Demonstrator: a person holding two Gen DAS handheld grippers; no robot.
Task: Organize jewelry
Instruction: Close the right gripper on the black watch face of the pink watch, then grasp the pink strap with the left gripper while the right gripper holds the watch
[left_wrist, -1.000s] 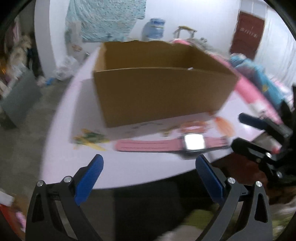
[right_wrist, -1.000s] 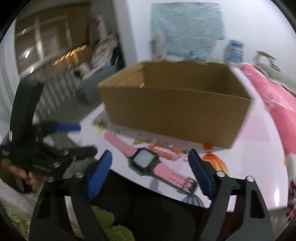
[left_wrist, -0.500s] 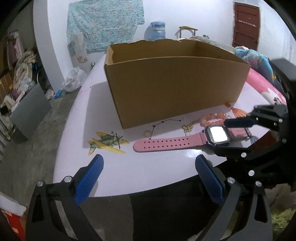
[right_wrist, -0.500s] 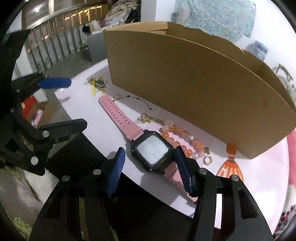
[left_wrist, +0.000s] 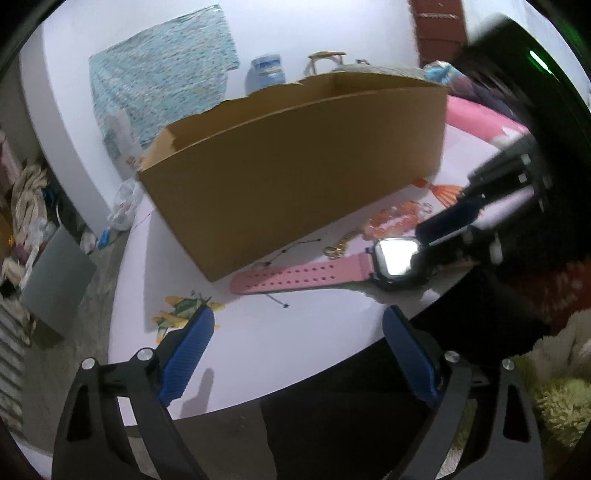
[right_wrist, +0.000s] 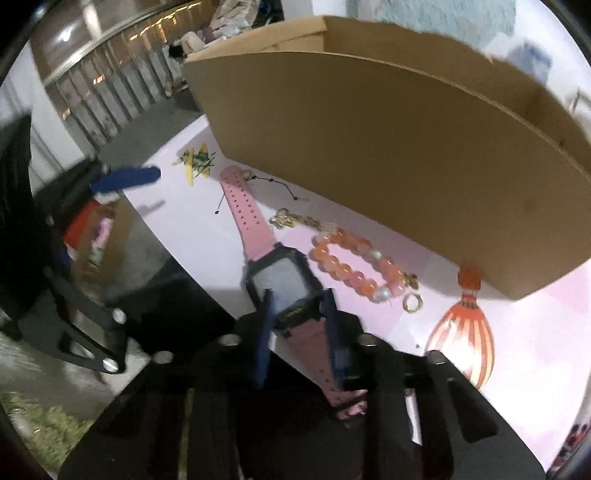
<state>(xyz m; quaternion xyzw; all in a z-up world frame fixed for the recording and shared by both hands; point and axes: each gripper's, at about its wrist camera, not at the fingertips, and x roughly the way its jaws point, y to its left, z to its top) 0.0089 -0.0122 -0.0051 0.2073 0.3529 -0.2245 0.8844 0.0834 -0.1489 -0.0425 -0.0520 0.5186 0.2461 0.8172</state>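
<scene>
White desk (right_wrist: 192, 221) ended just behind the pink smartwatch (right_wrist: 280, 284), which lay at its near edge before the cardboard box (right_wrist: 388, 155). Right tool (right_wrist: 299, 306) clamped the watch case; left tool (left_wrist: 295, 325) gaped over bare desk.
</scene>
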